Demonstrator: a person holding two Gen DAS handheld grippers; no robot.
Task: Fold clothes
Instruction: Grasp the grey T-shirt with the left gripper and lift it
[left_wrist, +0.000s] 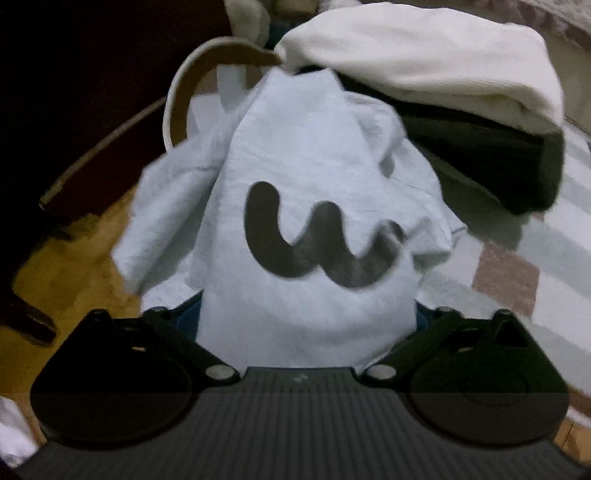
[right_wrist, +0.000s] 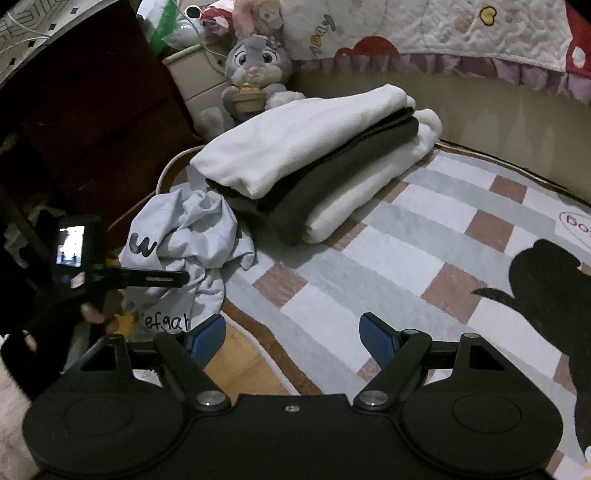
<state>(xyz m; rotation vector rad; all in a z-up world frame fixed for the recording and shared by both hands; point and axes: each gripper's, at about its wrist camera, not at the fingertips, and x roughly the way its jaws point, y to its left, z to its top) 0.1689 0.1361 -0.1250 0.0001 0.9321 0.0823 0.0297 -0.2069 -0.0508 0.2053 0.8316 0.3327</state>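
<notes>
Right wrist view shows a checked rug (right_wrist: 388, 236) on a wooden floor (right_wrist: 240, 354), a plush rabbit (right_wrist: 253, 70) by a dark cabinet (right_wrist: 96, 122), and a quilt (right_wrist: 461, 33) behind. On the rug lies a folded stack (right_wrist: 295, 162), and just beside it a crumpled pale shirt (right_wrist: 192, 236). My right hand-held gripper (right_wrist: 293, 334) stands wide and holds nothing. My left hand-held gripper (right_wrist: 155, 278) reaches into the shirt. Only the left wrist view shows the shirt (left_wrist: 306, 206) bunched between the fingers; if the pads press on it I cannot tell.
</notes>
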